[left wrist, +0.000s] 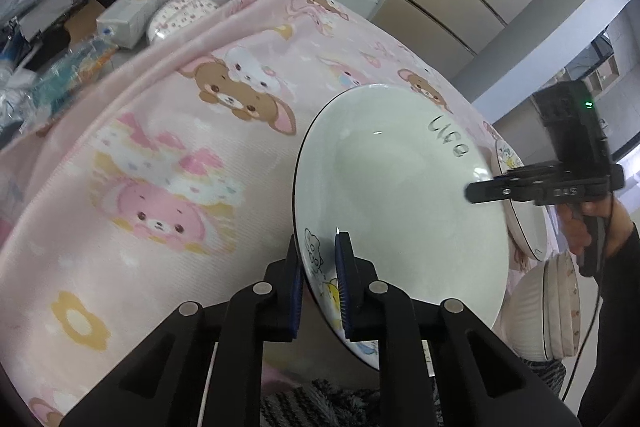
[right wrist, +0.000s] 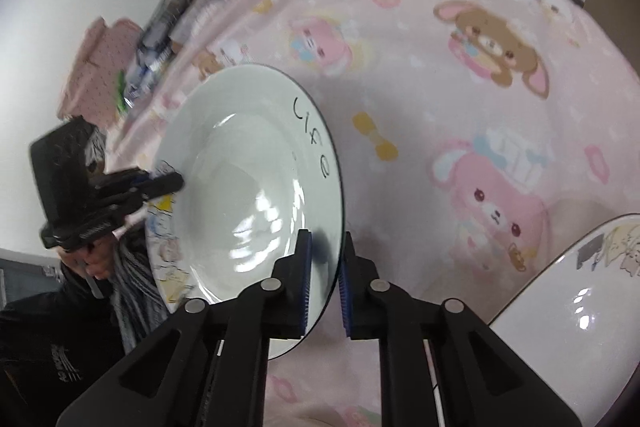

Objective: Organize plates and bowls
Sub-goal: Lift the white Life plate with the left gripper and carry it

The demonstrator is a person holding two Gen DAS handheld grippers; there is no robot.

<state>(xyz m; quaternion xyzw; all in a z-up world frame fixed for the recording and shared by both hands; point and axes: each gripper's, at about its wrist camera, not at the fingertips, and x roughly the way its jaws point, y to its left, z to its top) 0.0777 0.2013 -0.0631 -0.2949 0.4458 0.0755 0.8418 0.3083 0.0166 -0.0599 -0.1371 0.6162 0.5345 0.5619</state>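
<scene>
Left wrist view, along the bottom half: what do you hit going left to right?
Pink cartoon cloth → left gripper clamped on the plate rim → white plate → right gripper on the plate's far edge → stacked bowls.

I see a white deep plate [left wrist: 400,195] with a thin dark rim, handwritten lettering and small cartoon prints, its rim between my left fingers [left wrist: 344,283] and, opposite, my right fingers [right wrist: 306,279]. Beyond the right fingers, a second printed plate [left wrist: 520,219] and stacked white bowls [left wrist: 548,311] sit.

Two plates [left wrist: 400,195] — stacked bowls [left wrist: 548,311]
</scene>
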